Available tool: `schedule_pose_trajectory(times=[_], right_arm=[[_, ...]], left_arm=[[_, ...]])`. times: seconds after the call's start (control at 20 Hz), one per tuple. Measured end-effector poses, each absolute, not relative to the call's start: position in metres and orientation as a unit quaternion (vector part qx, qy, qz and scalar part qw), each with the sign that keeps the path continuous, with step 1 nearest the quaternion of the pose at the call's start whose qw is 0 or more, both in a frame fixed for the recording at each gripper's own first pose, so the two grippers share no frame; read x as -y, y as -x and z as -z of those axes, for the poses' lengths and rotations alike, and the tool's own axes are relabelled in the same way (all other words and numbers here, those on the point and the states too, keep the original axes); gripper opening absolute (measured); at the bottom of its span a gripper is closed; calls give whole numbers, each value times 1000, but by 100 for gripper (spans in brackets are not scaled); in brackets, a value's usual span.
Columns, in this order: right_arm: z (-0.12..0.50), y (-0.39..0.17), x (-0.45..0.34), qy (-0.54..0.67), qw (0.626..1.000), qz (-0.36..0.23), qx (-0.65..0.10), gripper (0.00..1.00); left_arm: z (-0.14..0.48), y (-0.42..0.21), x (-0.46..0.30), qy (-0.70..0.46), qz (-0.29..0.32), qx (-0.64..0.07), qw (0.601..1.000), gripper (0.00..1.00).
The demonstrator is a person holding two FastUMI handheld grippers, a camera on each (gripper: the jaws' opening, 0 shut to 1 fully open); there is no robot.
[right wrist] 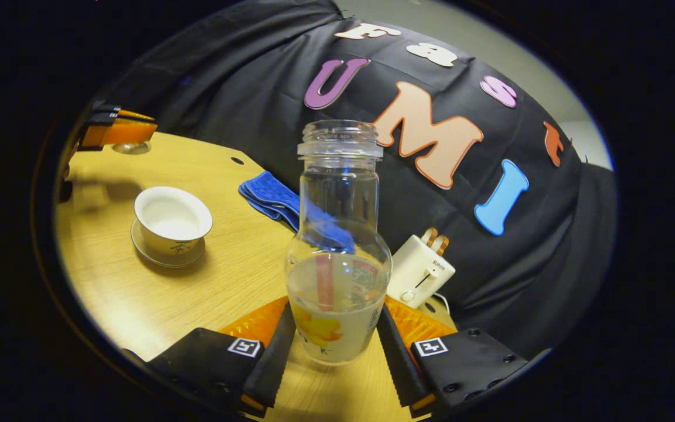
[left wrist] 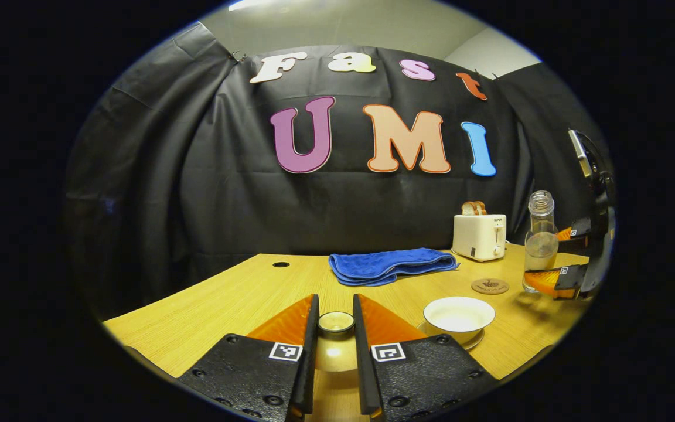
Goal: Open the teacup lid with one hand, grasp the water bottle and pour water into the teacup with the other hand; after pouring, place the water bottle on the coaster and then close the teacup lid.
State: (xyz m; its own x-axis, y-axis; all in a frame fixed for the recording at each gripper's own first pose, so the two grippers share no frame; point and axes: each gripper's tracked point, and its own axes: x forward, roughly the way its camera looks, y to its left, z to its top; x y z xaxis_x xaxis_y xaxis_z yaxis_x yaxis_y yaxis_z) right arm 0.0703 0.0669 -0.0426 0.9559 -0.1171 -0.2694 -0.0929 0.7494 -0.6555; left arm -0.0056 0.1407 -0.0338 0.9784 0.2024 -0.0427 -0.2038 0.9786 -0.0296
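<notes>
Left claw clamped on teacup lid, held above desk. Right claw clamped on water bottle, upright, part full. Open teacup on saucer between claws. Coaster just beyond teacup. Blue cloth, toaster farther back.

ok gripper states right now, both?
Left gripper: shut on the teacup lid.
Right gripper: shut on the water bottle.
</notes>
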Motion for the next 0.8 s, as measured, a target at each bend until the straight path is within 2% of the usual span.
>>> schedule_pose_trajectory(times=[0.3, 0.55, 0.8], right_arm=[[39, -86, -79, 492, 860, -3, -135, 80], [45, -93, -101, 572, 812, -30, -114, 80], [42, -101, -109, 634, 768, -28, -90, 80]], left_arm=[[34, 5, -141, 16, -101, -19, 995, 28], [34, 5, -141, 17, -100, -19, 995, 28], [34, 4, -141, 18, -99, -20, 995, 28]])
